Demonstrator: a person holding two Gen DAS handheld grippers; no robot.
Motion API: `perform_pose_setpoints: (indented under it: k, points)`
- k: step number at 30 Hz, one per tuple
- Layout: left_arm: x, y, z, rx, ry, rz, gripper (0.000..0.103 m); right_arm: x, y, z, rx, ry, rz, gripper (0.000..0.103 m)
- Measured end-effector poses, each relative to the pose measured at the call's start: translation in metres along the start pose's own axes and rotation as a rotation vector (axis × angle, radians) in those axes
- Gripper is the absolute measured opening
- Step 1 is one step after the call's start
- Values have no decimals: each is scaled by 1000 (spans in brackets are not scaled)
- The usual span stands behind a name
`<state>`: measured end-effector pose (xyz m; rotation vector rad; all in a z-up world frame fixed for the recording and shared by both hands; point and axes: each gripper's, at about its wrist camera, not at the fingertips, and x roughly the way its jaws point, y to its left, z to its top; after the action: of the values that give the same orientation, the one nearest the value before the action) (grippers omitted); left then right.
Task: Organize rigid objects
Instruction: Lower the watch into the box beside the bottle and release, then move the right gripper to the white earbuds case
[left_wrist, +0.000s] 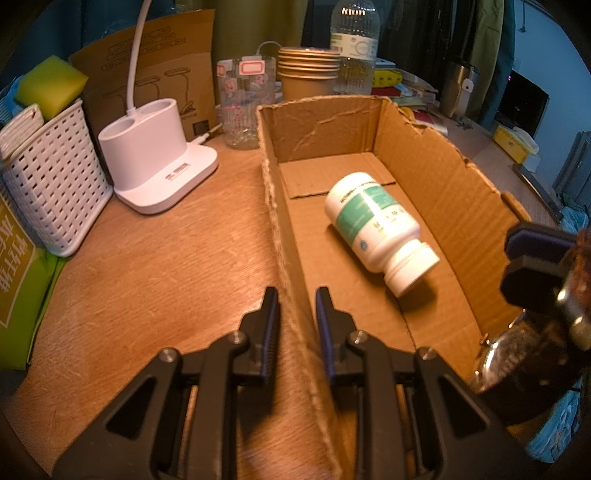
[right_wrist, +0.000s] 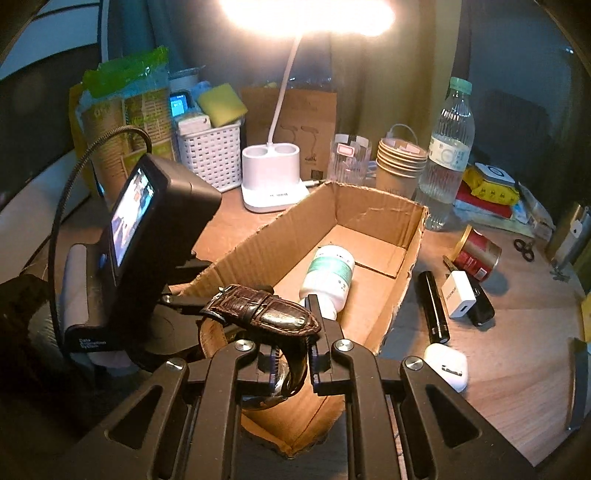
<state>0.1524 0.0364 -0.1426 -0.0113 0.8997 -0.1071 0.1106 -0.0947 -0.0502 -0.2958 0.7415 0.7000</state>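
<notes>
An open cardboard box (left_wrist: 436, 177) (right_wrist: 373, 210) stands on the wooden table. A white pill bottle with a green label (left_wrist: 376, 225) (right_wrist: 330, 275) lies on its side inside. My left gripper (left_wrist: 295, 306) is shut on the box's left wall (left_wrist: 291, 295), one finger on each side. My right gripper (right_wrist: 293, 325) is shut on a brown leather wristwatch (right_wrist: 266, 310) and holds it over the box's near end. The watch and right gripper also show at the right of the left wrist view (left_wrist: 517, 354).
Right of the box lie a black tube (right_wrist: 434, 306), a white charger (right_wrist: 458, 293), an earbud case (right_wrist: 447, 365) and a red can (right_wrist: 478, 254). Behind stand a white lamp base (left_wrist: 159, 158), a white basket (left_wrist: 51, 181), a glass (left_wrist: 245, 99), paper cups (left_wrist: 308, 74) and a water bottle (right_wrist: 448, 147).
</notes>
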Motion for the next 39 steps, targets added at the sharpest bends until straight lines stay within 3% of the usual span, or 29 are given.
perform_pose_setpoints:
  k: [10, 12, 13, 14, 18, 27, 39]
  points:
    - [0, 0, 0, -1, 0, 1, 22, 9, 1, -7, -40, 90, -53, 31]
    - [0, 0, 0, 0, 0, 1, 22, 8, 2, -10, -58, 98, -48, 46]
    - [0, 0, 0, -1, -1, 1, 22, 7, 3, -10, -65, 96, -42, 61]
    - [0, 0, 0, -1, -1, 2, 22, 5, 4, -11, -76, 97, -31, 66]
    - [1, 1, 1, -1, 0, 2, 22, 3, 11, -12, -113, 101, -27, 67]
    - [1, 1, 1, -1, 0, 2, 22, -4, 2, -9, -69, 69, -19, 68]
    - [1, 1, 1, -2, 0, 2, 23, -25, -32, -5, 24, 0, -71, 68]
